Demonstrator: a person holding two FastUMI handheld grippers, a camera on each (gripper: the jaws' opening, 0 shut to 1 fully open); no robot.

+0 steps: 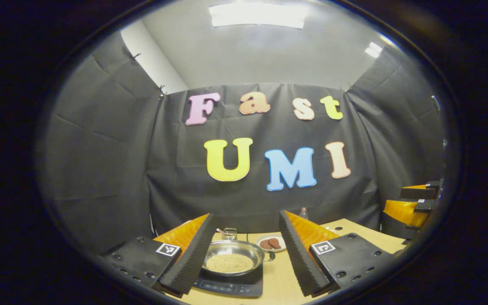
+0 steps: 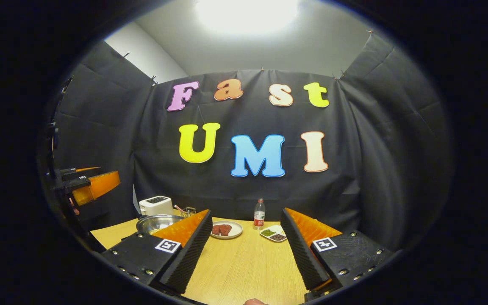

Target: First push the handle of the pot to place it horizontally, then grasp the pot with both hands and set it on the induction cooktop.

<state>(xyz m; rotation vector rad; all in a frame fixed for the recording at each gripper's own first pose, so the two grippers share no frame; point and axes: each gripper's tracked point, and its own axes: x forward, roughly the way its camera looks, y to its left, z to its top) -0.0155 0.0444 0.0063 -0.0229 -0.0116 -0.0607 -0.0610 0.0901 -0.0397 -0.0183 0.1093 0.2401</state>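
Note:
A steel pot (image 1: 233,258) filled with small pale beans sits on the black induction cooktop (image 1: 231,287), low in the left gripper view. A dark handle (image 1: 270,256) sticks out at its right rim. My left gripper (image 1: 246,218) hangs above the pot, open, with nothing between its fingers. In the right gripper view the pot (image 2: 157,222) lies at the left, partly hidden behind one finger. My right gripper (image 2: 246,214) is open over bare tabletop, holding nothing. Each gripper also appears far off in the other's view: the right gripper (image 1: 417,203), the left gripper (image 2: 85,182).
On the wooden table (image 2: 244,262) stand a plate of brown pieces (image 2: 226,230), a small dish of green and dark beans (image 2: 273,234), a water bottle (image 2: 259,214) and a white appliance (image 2: 156,205) behind the pot. Black cloth walls close in the back and sides.

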